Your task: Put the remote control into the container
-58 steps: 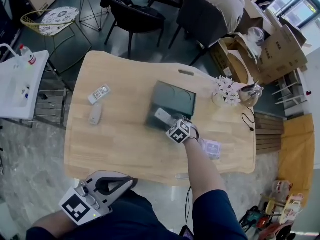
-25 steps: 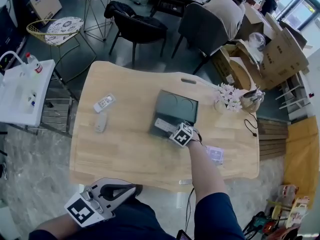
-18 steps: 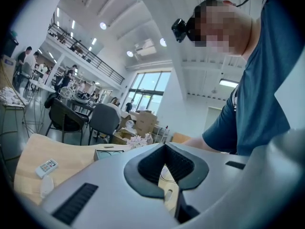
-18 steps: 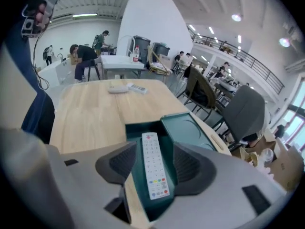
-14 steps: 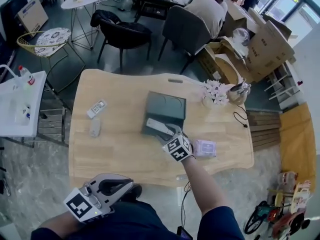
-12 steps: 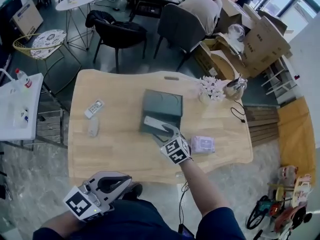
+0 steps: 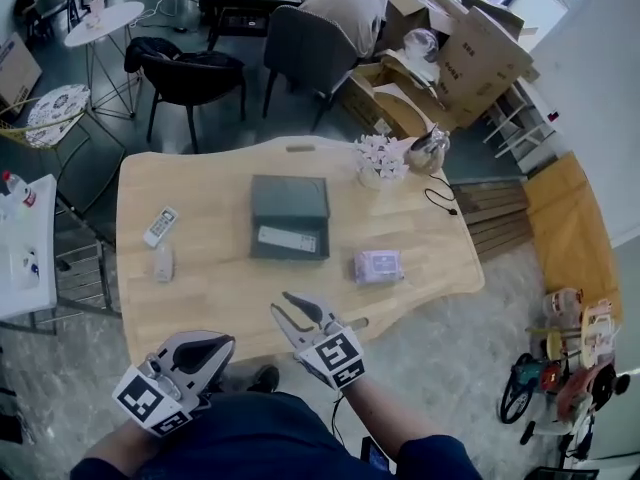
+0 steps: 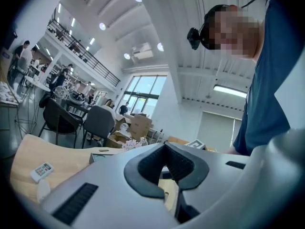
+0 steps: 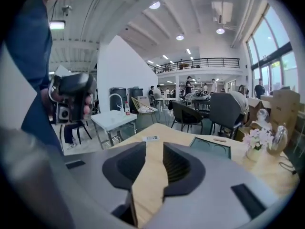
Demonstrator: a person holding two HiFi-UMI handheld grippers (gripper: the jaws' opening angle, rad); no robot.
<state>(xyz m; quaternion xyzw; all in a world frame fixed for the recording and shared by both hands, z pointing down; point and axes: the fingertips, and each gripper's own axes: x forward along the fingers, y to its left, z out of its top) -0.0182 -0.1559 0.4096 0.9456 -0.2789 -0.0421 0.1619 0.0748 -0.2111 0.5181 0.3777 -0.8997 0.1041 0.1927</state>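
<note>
A white remote control (image 7: 287, 239) lies flat inside the dark grey container (image 7: 290, 196) at the middle of the wooden table. My right gripper (image 7: 296, 311) hovers over the table's front edge, well short of the container. Its jaws are closing with nothing between them; a gap shows between the pads in the right gripper view (image 9: 154, 145). My left gripper (image 7: 196, 352) hangs off the table's front left, with its pads touching at the tips (image 8: 165, 145) and nothing held. The container (image 9: 210, 147) shows ahead of the right jaws.
Two more remotes, a white one (image 7: 160, 225) and a grey one (image 7: 164, 262), lie at the table's left. A purple packet (image 7: 377, 265) sits right of the container, and a white flower pot (image 7: 380, 158) at the back right. Chairs and cardboard boxes stand behind the table.
My right gripper has left the remote lying in the container and drawn back to the table's front edge. The head view has shifted. The left gripper stays low at the left.
</note>
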